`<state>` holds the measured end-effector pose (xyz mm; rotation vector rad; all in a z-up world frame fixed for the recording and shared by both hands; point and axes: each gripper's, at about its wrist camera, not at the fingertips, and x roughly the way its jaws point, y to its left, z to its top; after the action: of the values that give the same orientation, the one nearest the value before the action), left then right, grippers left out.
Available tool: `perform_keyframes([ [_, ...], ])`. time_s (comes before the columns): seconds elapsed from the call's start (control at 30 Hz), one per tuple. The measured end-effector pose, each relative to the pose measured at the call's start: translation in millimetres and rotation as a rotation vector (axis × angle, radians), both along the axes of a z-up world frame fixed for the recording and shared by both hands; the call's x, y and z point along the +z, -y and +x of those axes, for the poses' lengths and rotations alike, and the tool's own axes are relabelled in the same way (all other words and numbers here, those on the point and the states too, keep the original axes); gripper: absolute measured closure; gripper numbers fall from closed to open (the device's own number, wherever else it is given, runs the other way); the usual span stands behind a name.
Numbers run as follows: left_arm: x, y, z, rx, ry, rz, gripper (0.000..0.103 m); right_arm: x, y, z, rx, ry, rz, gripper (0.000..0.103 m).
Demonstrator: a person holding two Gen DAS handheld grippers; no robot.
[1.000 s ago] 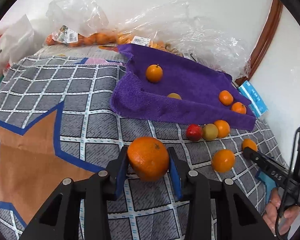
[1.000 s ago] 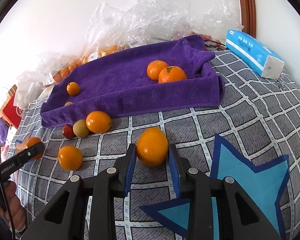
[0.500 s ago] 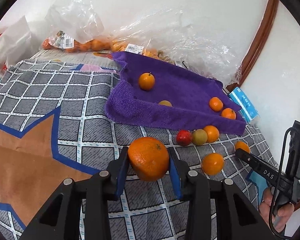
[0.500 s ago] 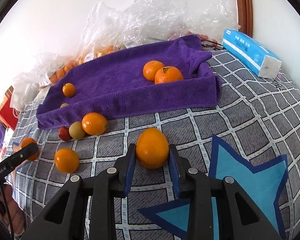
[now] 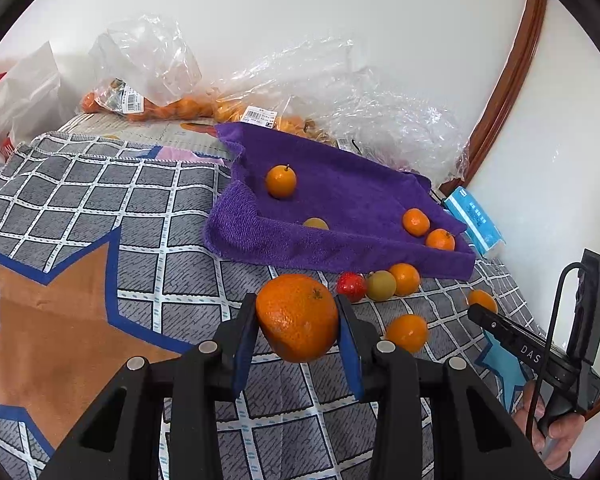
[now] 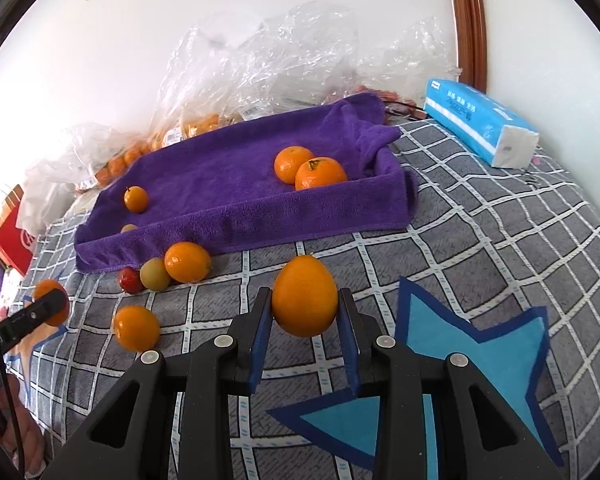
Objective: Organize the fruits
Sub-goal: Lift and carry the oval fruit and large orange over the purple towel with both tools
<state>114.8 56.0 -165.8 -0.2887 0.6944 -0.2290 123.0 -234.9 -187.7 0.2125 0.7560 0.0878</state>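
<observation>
My left gripper (image 5: pixel 298 320) is shut on a large orange (image 5: pixel 297 317) and holds it above the checked cloth. My right gripper (image 6: pixel 305 304) is shut on a smooth oval orange (image 6: pixel 305 301), also lifted. A purple towel (image 5: pixel 352 196) shaped like a tray lies ahead; it also shows in the right wrist view (image 6: pixel 228 172). It holds three oranges and a small yellowish fruit (image 5: pixel 315 223). In front of it lie a red fruit (image 6: pixel 130 280), a green-yellow fruit (image 6: pixel 154 274) and an orange (image 6: pixel 187 262) in a row, plus another loose orange (image 6: pixel 136 328).
Clear plastic bags of oranges (image 5: pixel 172 104) lie along the wall behind the towel. A blue tissue pack (image 6: pixel 480 122) lies at the right. A red box (image 6: pixel 14 232) stands at the left edge. The checked cloth (image 5: pixel 100 208) has star patches.
Both grippers have risen and drawn back a little with their oranges. The towel and loose fruit sit lower and farther in both views. Nothing was let go.
</observation>
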Motion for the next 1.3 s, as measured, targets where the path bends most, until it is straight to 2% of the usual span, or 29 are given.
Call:
perform_keyframes([
  [0.07, 1, -2, 0, -0.009, -0.003, -0.024, 0.068, 4, -3, -2, 0.002, 0.002, -0.002, 0.071],
  [0.33, 12, -6, -6, 0.0, -0.021, -0.035, 0.068, 27, -13, -12, 0.015, 0.027, 0.011, 0.071],
  [0.7, 40, -13, -12, 0.021, -0.01, -0.016, 0.068, 49, -16, -18, 0.003, 0.057, 0.052, 0.071],
  [1.3, 80, -15, -14, 0.035, 0.04, 0.005, 0.068, 82, -14, -13, -0.022, 0.12, 0.041, 0.071],
])
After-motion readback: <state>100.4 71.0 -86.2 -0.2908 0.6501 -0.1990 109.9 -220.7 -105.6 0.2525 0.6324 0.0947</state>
